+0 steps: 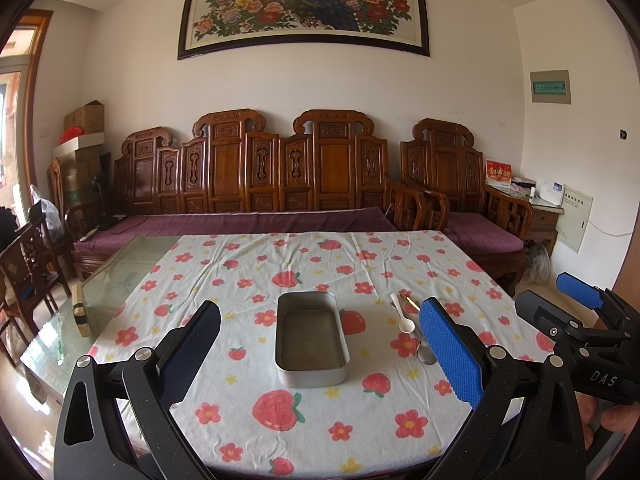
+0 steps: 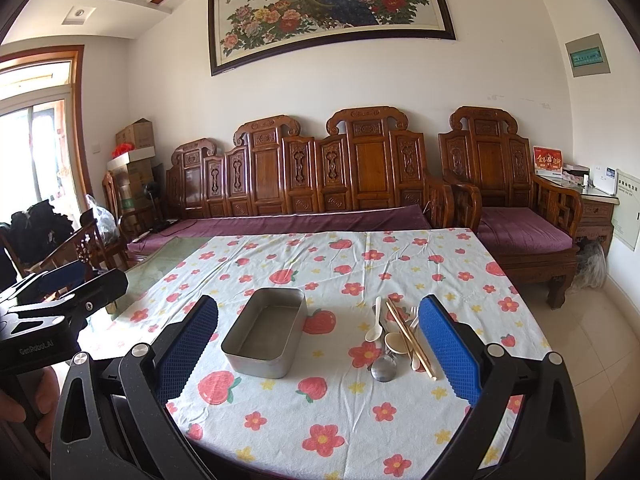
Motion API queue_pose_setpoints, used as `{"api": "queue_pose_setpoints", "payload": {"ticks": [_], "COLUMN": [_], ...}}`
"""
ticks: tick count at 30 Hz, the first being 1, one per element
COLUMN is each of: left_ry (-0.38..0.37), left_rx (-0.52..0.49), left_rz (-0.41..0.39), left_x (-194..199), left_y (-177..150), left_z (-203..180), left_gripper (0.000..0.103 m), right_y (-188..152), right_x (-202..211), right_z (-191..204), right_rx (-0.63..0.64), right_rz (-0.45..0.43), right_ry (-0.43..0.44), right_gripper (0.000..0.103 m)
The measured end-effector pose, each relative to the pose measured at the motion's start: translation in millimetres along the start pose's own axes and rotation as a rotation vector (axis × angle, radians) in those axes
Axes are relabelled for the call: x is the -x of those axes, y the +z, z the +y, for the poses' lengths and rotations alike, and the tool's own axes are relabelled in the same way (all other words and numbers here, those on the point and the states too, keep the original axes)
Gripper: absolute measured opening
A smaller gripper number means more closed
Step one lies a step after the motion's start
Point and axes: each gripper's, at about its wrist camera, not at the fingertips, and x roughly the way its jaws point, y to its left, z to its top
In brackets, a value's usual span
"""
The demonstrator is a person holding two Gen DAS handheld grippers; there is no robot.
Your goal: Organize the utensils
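Note:
An empty rectangular metal tray (image 1: 311, 372) (image 2: 256, 365) sits mid-table on the flowered cloth. To its right lies a pile of utensils: a white plastic spoon (image 2: 373, 330) (image 1: 403, 316), a metal spoon (image 2: 384, 366) (image 1: 425, 352), a beige spoon (image 2: 394, 342), wooden chopsticks (image 2: 408, 338) and a white fork (image 2: 414, 320). My left gripper (image 1: 320, 350) is open and empty, hovering before the tray. My right gripper (image 2: 320, 350) is open and empty, between tray and utensils; it also shows in the left wrist view (image 1: 556, 296).
The table (image 1: 120, 280) has bare glass at its left side, with a wooden block (image 1: 80, 312) on it. A carved wooden sofa (image 1: 256, 184) stands behind the table, an armchair (image 2: 512, 184) at the right, chairs (image 1: 28, 264) at the left.

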Motion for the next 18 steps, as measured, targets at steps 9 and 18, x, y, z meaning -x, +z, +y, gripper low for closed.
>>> {"api": "queue_pose_setpoints", "payload": {"ticks": [9, 18], "left_ry": [0.001, -0.029], "left_rx": [-0.003, -0.016], "left_rz": [0.026, 0.094], "left_x": [-6, -38], "left_y": [-1, -14], "left_z": [-1, 1], "left_gripper": [0.097, 0.097], "right_y": [-1, -10], "right_x": [-5, -33], "right_z": [-8, -30], "right_rx": [0.000, 0.032], "right_rz": [0.022, 0.059], "right_ry": [-0.005, -0.019], "right_gripper": [0.100, 0.099]}}
